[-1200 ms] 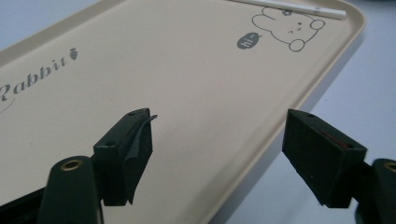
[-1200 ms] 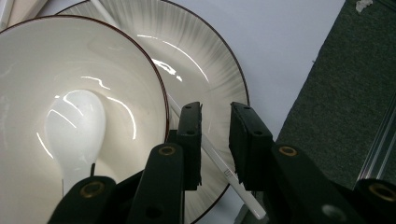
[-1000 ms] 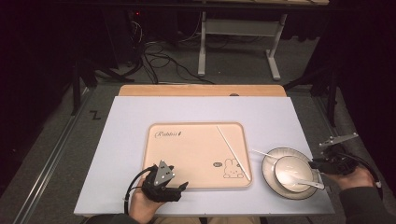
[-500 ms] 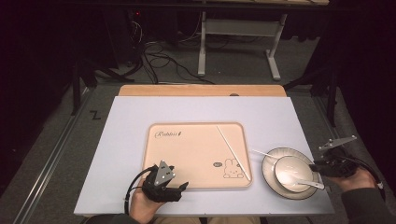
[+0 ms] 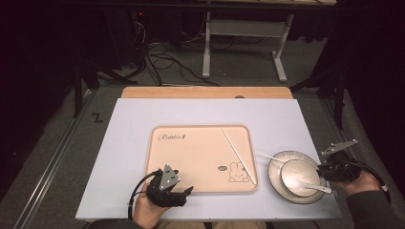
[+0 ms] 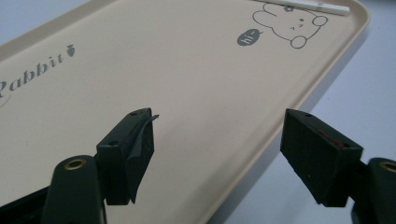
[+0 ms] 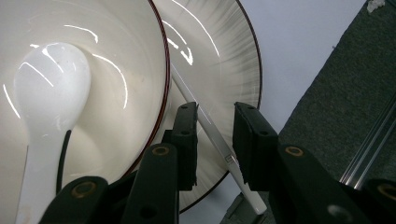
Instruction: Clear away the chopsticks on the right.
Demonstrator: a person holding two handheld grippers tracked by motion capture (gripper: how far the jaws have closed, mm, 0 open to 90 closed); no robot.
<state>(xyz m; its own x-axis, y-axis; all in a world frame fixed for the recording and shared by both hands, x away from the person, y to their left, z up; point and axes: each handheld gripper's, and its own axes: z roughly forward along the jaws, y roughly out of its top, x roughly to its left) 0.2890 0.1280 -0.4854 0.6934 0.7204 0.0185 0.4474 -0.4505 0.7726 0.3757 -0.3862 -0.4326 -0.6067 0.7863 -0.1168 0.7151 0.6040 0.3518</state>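
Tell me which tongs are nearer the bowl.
Right. The right tongs sit at the bowl's right edge; the left tongs hover over the tray's near edge.

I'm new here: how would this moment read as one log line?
right gripper: open around chopstick on plate | left gripper: open over tray edge

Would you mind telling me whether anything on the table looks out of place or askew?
The pair of white chopsticks is split: one white chopstick lies diagonally on the beige rabbit tray, the other rests across the grey-rimmed plate under the white bowl. Nothing looks spilled or broken.
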